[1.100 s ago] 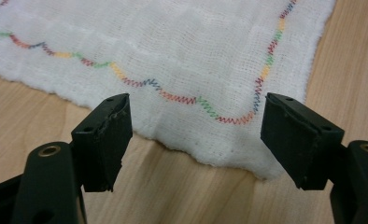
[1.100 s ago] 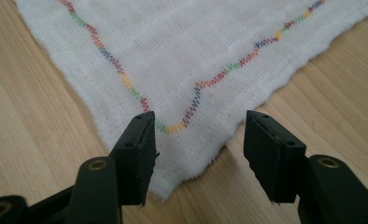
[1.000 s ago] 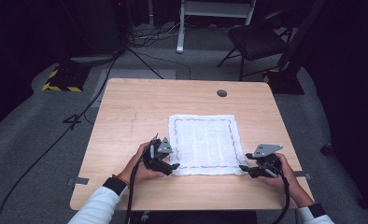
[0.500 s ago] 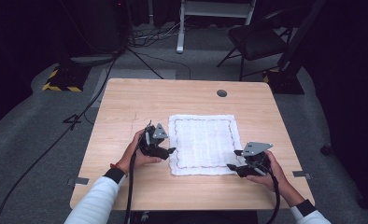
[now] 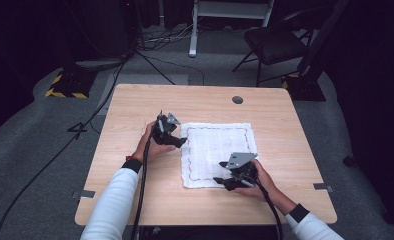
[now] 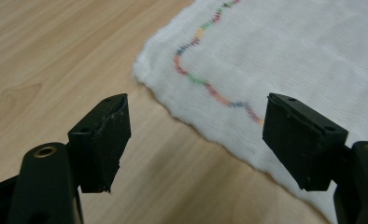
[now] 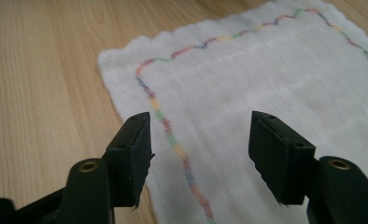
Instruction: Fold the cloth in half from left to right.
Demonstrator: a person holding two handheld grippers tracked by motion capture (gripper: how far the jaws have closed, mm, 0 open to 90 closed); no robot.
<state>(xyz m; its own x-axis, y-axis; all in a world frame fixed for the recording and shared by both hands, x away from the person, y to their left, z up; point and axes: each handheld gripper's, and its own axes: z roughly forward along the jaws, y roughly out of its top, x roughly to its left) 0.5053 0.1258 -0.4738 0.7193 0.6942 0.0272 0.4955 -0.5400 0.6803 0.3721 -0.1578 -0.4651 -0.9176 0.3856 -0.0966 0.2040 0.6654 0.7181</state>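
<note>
My left gripper (image 6: 196, 135) and right gripper (image 7: 198, 149) gape wide (both empty) over the white, rainbow-stitched cloth (image 5: 217, 150).

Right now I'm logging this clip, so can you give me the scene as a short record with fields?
surface: wooden table
item: white cloth, flat, with a wavy coloured stitched border
left hand-held gripper: open, at the cloth's left edge near the far corner
right hand-held gripper: open, over the cloth's near edge
held: nothing
background: chair, cables on the floor
</note>
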